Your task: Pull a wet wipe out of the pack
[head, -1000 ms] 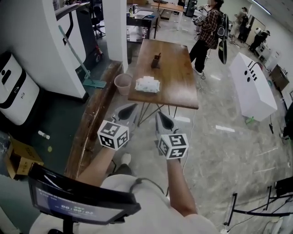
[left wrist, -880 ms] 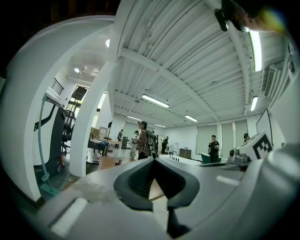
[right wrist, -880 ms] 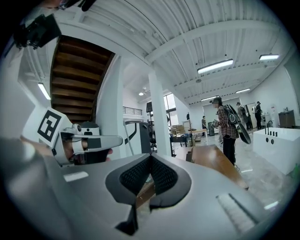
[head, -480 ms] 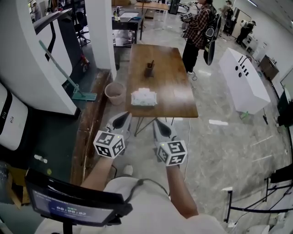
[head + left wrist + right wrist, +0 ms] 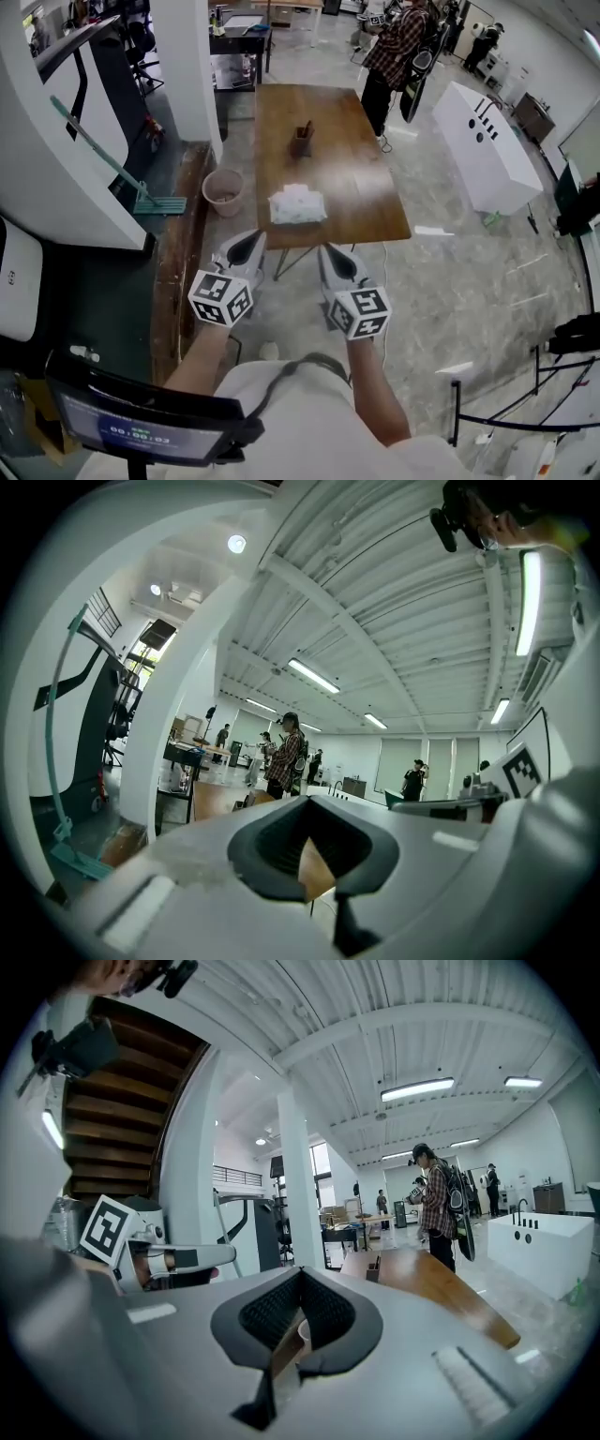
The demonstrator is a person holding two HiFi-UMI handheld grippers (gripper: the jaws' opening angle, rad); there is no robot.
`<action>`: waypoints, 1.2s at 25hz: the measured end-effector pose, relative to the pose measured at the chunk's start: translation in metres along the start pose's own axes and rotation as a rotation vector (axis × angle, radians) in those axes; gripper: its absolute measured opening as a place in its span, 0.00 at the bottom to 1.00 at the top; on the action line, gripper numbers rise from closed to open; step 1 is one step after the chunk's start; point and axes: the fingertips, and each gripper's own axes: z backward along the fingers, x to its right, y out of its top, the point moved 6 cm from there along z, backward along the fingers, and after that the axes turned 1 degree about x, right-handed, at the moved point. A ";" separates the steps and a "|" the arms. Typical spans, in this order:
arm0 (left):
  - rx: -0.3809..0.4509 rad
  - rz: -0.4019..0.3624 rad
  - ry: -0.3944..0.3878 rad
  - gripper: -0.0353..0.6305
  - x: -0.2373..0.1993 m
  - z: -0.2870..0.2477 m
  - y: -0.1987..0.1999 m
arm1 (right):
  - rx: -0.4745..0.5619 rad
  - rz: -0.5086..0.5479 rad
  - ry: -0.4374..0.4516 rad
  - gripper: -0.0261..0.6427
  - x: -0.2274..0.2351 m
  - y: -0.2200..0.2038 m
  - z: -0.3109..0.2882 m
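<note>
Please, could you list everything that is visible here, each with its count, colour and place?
table: one, brown wood, ahead of the grippers
wet wipe pack: one, white, on the table's near end
holder: one, dark, mid-table
bucket: one, pinkish, on the floor left of the table
mop: one, green, leaning at the left
cabinet: one, white, right of the table
person: one, plaid shirt, at the table's far end
screen: one, dark, bottom left
left gripper: one, grey, shut, empty
right gripper: one, grey, shut, empty
</note>
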 end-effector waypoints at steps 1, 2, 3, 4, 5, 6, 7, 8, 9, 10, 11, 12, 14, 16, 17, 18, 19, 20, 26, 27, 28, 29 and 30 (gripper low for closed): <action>-0.005 0.004 0.001 0.06 -0.006 -0.001 -0.002 | 0.002 -0.001 -0.006 0.05 0.000 0.001 -0.003; -0.011 0.007 0.002 0.06 -0.011 -0.002 -0.003 | 0.003 -0.004 -0.014 0.05 0.002 0.001 -0.005; -0.016 0.011 0.002 0.06 -0.015 -0.002 -0.005 | 0.003 -0.009 -0.022 0.05 0.004 0.001 -0.007; -0.020 0.013 0.001 0.06 -0.018 -0.002 -0.007 | 0.003 -0.015 -0.032 0.05 0.007 0.001 -0.008; -0.022 0.014 0.001 0.06 -0.022 -0.002 -0.007 | 0.003 -0.021 -0.040 0.05 0.009 0.002 -0.011; -0.023 0.013 0.000 0.06 -0.026 -0.003 -0.007 | 0.003 -0.024 -0.047 0.05 0.012 0.004 -0.015; -0.022 0.014 0.000 0.06 -0.031 -0.004 -0.006 | 0.002 -0.024 -0.051 0.05 0.014 0.005 -0.019; -0.021 0.019 -0.001 0.06 -0.035 -0.005 -0.006 | -0.001 -0.022 -0.052 0.05 0.016 0.006 -0.023; -0.021 0.026 -0.003 0.06 -0.039 -0.006 -0.007 | -0.005 -0.020 -0.051 0.05 0.017 0.007 -0.028; -0.021 0.034 -0.006 0.06 -0.043 -0.008 -0.008 | -0.008 -0.018 -0.048 0.05 0.019 0.007 -0.032; -0.022 0.041 -0.007 0.06 -0.047 -0.010 -0.008 | -0.009 -0.018 -0.043 0.05 0.020 0.008 -0.038; -0.025 0.046 -0.005 0.06 -0.050 -0.012 -0.009 | -0.010 -0.019 -0.037 0.05 0.022 0.008 -0.044; -0.032 0.047 0.001 0.06 -0.056 -0.018 -0.010 | -0.012 -0.027 -0.023 0.05 0.026 0.007 -0.056; -0.042 0.045 0.008 0.06 -0.062 -0.026 -0.011 | -0.017 -0.042 -0.004 0.05 0.033 0.002 -0.071; -0.047 0.043 0.012 0.06 -0.066 -0.032 -0.012 | -0.021 -0.052 0.007 0.05 0.037 0.000 -0.079; -0.053 0.041 0.017 0.06 -0.070 -0.038 -0.012 | -0.025 -0.059 0.017 0.05 0.042 -0.003 -0.088; -0.059 0.038 0.025 0.06 -0.073 -0.045 -0.013 | -0.030 -0.064 0.027 0.05 0.047 -0.005 -0.097; -0.065 0.036 0.035 0.06 -0.077 -0.053 -0.014 | -0.034 -0.067 0.036 0.05 0.053 -0.006 -0.105; -0.097 0.078 0.082 0.06 -0.084 -0.111 -0.021 | -0.065 -0.089 0.087 0.05 0.100 -0.008 -0.149; -0.103 0.081 0.085 0.06 -0.083 -0.121 -0.022 | -0.073 -0.092 0.093 0.05 0.110 -0.008 -0.155; -0.109 0.081 0.083 0.06 -0.082 -0.131 -0.022 | -0.081 -0.092 0.101 0.05 0.119 -0.008 -0.162; -0.114 0.082 0.077 0.06 -0.082 -0.142 -0.023 | -0.088 -0.086 0.113 0.05 0.127 -0.007 -0.169; -0.118 0.085 0.069 0.06 -0.082 -0.152 -0.023 | -0.095 -0.077 0.127 0.05 0.135 -0.007 -0.175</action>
